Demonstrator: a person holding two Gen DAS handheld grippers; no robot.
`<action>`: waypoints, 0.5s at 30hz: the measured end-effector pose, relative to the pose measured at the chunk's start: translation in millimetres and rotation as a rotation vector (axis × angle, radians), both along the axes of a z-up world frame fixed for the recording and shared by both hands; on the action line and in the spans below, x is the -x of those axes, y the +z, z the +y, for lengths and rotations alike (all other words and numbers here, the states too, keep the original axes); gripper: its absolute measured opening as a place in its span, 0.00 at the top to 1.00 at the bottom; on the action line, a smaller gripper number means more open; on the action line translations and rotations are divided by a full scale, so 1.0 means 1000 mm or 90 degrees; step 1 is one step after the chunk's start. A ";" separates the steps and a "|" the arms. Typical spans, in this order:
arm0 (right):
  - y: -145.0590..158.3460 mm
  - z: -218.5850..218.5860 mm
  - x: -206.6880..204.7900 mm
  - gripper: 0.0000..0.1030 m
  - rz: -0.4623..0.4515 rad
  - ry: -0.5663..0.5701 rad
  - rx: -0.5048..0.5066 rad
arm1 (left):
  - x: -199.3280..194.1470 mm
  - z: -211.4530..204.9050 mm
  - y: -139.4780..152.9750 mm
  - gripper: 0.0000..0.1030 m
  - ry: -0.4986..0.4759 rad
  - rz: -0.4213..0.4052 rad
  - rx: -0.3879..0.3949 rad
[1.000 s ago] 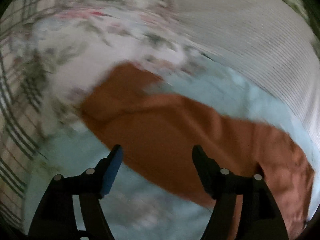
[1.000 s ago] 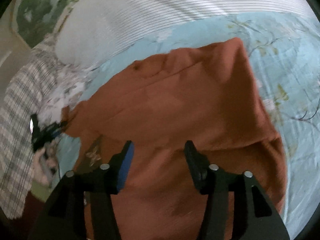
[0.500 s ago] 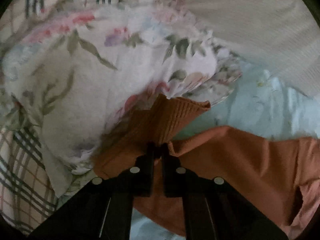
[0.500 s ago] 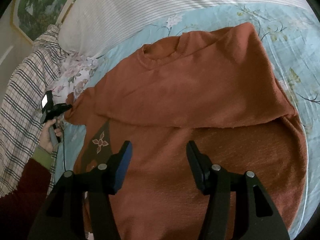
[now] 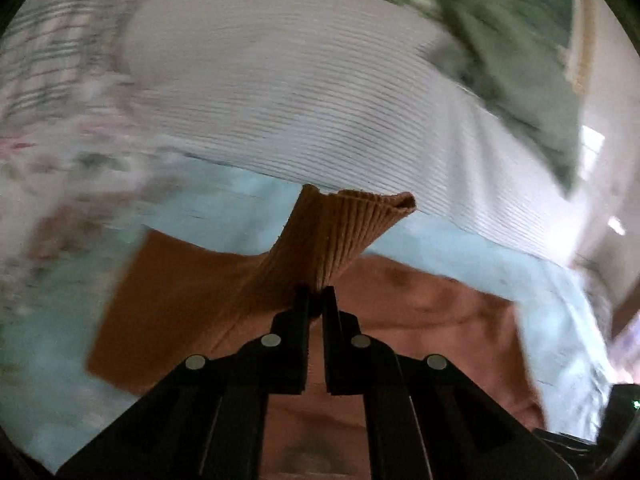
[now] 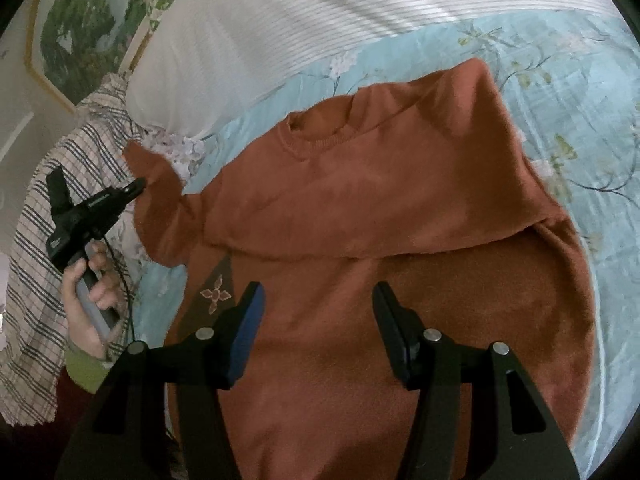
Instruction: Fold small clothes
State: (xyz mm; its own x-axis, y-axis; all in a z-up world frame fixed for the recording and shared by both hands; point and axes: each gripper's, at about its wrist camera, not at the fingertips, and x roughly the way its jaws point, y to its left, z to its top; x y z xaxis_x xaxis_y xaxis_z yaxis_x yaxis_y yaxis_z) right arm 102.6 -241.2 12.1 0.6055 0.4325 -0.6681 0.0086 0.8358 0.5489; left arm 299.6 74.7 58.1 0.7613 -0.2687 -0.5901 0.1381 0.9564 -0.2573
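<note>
Blue flowered bedsheet (image 6: pixel 560 92) under rust sweater (image 6: pixel 380 208); left gripper (image 5: pixel 316 300) clamped tight on ribbed cuff (image 5: pixel 352 232), lifted; right gripper (image 6: pixel 318 320) half-wide over sweater, gripping nothing

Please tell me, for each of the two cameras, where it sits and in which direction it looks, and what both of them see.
Left wrist: sits on the left gripper, looking along its shut fingers at the ribbed cuff they pinch, with the striped pillow beyond; only the gripper shows.
Right wrist: sits on the right gripper, looking down over the rust sweater on the blue floral sheet; its open fingers show, and the person's left hand holding the other gripper.
Shared: the sweater, its lifted sleeve, the sheet and the pillow.
</note>
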 end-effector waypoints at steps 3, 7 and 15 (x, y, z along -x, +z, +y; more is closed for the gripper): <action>0.006 -0.017 0.009 0.44 -0.009 -0.023 -0.001 | 0.001 -0.058 -0.013 0.97 -0.057 0.020 0.007; 0.006 -0.041 0.022 0.44 -0.015 -0.064 -0.006 | 0.008 -0.113 -0.032 0.97 -0.103 0.043 0.014; -0.007 -0.070 0.031 0.44 0.001 -0.114 -0.020 | -0.006 -0.193 -0.089 0.94 -0.159 0.099 -0.014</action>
